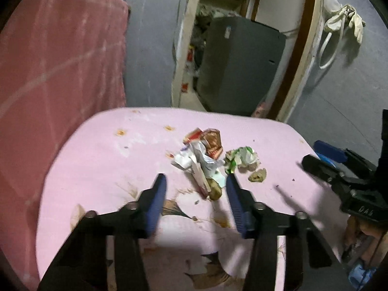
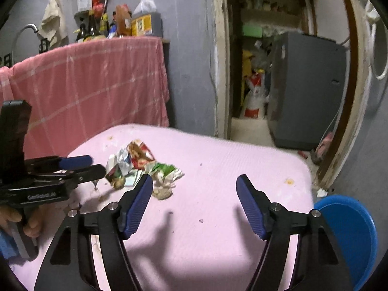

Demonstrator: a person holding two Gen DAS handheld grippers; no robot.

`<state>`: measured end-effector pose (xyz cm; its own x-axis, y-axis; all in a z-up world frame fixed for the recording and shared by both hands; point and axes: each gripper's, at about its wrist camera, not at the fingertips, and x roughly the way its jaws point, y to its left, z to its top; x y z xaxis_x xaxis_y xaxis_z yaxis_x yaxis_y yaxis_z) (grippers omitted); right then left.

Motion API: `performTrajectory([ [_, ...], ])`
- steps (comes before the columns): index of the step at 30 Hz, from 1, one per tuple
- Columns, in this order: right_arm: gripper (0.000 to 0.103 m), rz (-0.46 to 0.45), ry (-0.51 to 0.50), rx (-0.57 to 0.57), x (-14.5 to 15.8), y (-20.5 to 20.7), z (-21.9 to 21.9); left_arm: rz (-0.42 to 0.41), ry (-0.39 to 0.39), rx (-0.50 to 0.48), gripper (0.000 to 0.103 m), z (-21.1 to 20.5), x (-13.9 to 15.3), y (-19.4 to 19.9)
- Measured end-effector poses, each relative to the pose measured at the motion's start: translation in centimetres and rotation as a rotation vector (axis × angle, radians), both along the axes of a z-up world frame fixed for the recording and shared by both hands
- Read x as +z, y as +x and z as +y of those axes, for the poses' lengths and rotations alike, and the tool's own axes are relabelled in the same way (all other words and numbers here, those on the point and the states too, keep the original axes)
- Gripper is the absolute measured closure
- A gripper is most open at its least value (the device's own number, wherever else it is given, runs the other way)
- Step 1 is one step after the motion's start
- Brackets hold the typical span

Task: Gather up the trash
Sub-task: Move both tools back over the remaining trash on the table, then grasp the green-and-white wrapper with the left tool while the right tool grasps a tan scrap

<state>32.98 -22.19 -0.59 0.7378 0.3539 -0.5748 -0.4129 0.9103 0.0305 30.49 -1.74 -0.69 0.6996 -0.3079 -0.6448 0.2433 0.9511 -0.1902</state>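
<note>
On the pink tabletop (image 1: 101, 160) a small heap of trash lies toward the far middle: crumpled wrappers (image 1: 202, 149) in red, brown and white, a wadded green-and-white wrapper (image 1: 241, 157) just beside them, and a few food scraps (image 1: 257, 175) at the near edge of the heap. Brown stains and crumbs dot the cloth around it.

The left gripper (image 1: 196, 181) points down at the heap with its jaws partly spread; the near end of the wrappers sits between the blue tips, but the pads do not press on anything. The right gripper (image 2: 195, 180) hovers over bare cloth with jaws spread wider, the green wad just beside its left tip and nothing held.

The heap is loose and mixed, so a pinch on one end could lift a single wrapper and scatter the rest, or knock scraps farther across the cloth. Thin, flat paper may slip out of the pads. With both grippers close at the same pile, they could bump each other. A blue bin (image 2: 349, 237) stands off the tabletop's right edge; light pieces may drop on the way.
</note>
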Motion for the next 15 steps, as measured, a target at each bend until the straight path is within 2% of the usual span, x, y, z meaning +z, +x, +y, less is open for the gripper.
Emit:
performTrajectory([
  [7, 0.051, 0.093, -0.097, 0.047, -1.6, 1.1, 2.0, 0.030, -0.016, -0.014, 0.094, 0.2, 0.0, 0.5],
  [10, 0.053, 0.118, -0.134, 0.078, -2.1, 1.3, 3.0, 0.050, -0.029, -0.002, 0.098, 0.6, -0.2, 0.8],
  [15, 0.056, 0.174, -0.170, 0.133, -3.0, 1.8, 4.3, 0.068, -0.034, 0.002, 0.100, 0.6, -0.4, 1.0],
])
